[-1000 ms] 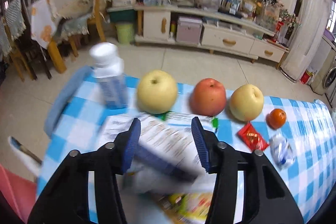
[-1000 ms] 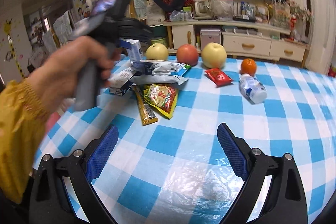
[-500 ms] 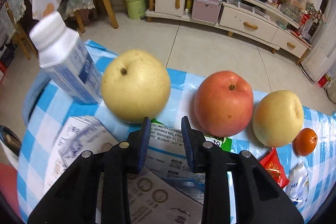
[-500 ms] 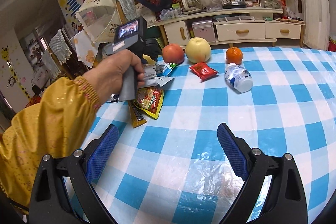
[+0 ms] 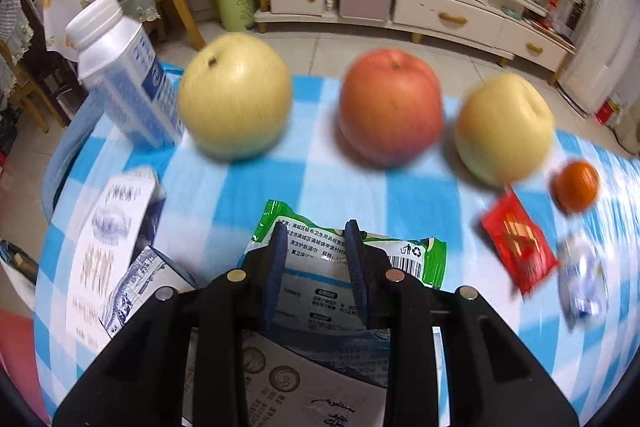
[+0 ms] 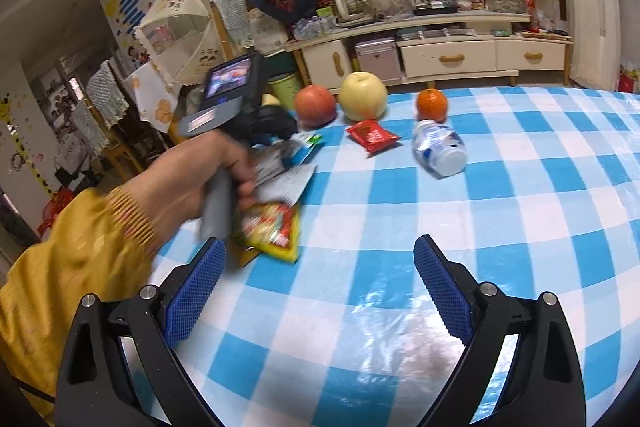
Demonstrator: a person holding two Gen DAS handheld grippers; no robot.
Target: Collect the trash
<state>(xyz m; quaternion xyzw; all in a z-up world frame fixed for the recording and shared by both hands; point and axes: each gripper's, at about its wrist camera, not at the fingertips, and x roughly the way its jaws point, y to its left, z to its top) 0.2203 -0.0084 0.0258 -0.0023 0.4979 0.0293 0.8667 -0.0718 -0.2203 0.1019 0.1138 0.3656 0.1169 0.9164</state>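
Left hand-held gripper pinching the green-edged wrapper

The wrapper lies on the checked counter before the red apple — right hand-held gripper spread wide, holding nothing.

checked table, fruit, wrappers

Your green and white wrapper lies flat on the checked cloth, with its printed side up. A small red packet lies to its right, near the crushed clear bottle, which is on its side. A yellow snack bag lies flat too, partly under some white wrappers.
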